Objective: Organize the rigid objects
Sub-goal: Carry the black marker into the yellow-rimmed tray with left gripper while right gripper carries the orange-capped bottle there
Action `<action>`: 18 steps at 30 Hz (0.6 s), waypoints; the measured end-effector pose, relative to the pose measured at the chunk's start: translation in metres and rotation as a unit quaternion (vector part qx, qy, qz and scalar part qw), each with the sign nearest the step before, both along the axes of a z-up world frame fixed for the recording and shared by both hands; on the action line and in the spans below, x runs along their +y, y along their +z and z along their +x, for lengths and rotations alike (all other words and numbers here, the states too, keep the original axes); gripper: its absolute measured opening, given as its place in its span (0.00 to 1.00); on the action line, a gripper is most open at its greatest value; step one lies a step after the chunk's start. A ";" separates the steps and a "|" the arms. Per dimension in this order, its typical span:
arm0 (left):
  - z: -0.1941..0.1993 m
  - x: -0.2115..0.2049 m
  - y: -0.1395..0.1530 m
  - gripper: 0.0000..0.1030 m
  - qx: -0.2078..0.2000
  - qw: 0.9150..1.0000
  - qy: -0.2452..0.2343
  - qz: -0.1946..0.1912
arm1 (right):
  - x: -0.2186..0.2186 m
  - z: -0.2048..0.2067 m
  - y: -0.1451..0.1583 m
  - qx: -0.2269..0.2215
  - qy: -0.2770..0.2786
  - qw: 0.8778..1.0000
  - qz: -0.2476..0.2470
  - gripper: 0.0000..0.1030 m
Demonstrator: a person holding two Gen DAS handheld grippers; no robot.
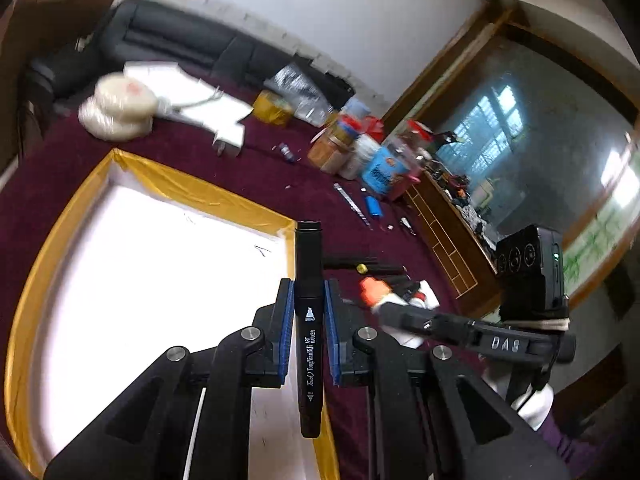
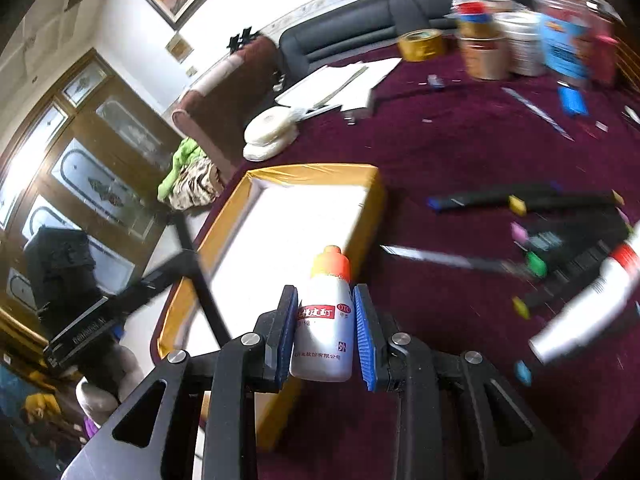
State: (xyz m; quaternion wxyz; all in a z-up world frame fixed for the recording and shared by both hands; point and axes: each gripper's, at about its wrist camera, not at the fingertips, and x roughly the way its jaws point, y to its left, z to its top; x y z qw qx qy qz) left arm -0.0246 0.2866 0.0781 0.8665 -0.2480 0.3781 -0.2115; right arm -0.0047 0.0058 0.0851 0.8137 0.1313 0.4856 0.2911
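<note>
My left gripper (image 1: 308,292) is shut on a black art marker (image 1: 308,320) and holds it above the right edge of a yellow-taped box with a white inside (image 1: 200,192). My right gripper (image 2: 326,304) is shut on a small white bottle with an orange cap (image 2: 326,320), held above the near right rim of the same box (image 2: 372,184). The right gripper and its bottle also show in the left wrist view (image 1: 376,292). Several black markers with coloured ends (image 2: 520,200) lie on the maroon cloth to the right, beside another white bottle with a red band (image 2: 592,292).
Jars and tins (image 1: 360,148) stand at the far side of the maroon table, with a tape roll (image 2: 420,44), white paper sheets (image 2: 340,84) and white tape rolls (image 2: 268,132). A dark sofa (image 2: 360,20) runs behind. A wooden shelf (image 1: 444,236) is at the right.
</note>
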 end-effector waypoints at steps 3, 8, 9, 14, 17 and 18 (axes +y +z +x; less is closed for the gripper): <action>0.032 -0.001 -0.017 0.11 0.033 0.999 0.002 -0.006 | 0.037 0.031 -0.013 0.024 0.011 1.000 0.000 0.24; 0.068 -0.006 -0.040 0.11 0.073 0.997 0.006 -0.014 | 0.071 0.066 -0.033 0.024 -0.006 0.998 -0.052 0.24; 0.074 -0.008 -0.045 0.11 0.081 0.997 0.008 -0.012 | 0.074 0.072 -0.038 0.027 -0.009 0.998 -0.057 0.24; 0.090 -0.009 -0.061 0.12 0.111 0.993 0.044 0.008 | 0.077 0.086 -0.041 0.030 -0.014 0.998 -0.060 0.25; 0.085 -0.005 -0.061 0.20 0.111 0.992 0.053 0.008 | 0.080 0.092 -0.040 0.018 -0.023 0.997 -0.072 0.31; 0.080 -0.001 -0.061 0.22 0.109 0.992 0.060 0.007 | 0.080 0.092 -0.038 0.012 -0.023 0.997 -0.075 0.32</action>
